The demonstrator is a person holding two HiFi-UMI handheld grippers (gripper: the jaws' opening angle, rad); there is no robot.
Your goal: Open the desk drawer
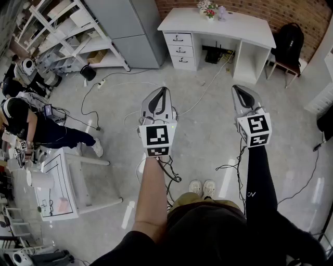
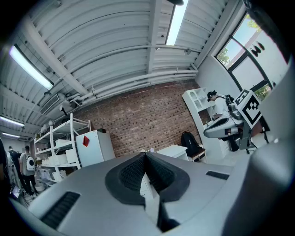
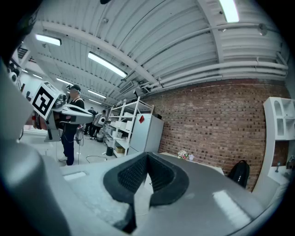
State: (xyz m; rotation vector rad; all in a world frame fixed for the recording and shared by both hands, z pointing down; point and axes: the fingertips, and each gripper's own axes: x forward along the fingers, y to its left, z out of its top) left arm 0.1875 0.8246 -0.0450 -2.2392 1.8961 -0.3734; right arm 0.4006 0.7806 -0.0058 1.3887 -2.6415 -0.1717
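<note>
1. Left gripper [image 1: 162,91] and right gripper [image 1: 237,88]: jaws clenched, both empty
2. Desk drawer [image 1: 178,38]: closed, well ahead across the floor
3. Hazards: floor cable [image 1: 205,88] may catch feet; clenched jaws would butt the handle

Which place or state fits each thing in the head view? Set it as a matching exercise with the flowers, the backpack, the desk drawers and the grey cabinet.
Things:
1. flowers
2. backpack
3. drawers
4. grey cabinet

Places or states, as the head view shows them:
A. just past the right end of the desk
B. standing to the left of the desk
C. on top of the desk
D. stacked in the desk's left end, all shut

Pairs: 1-C, 2-A, 3-D, 4-B
</note>
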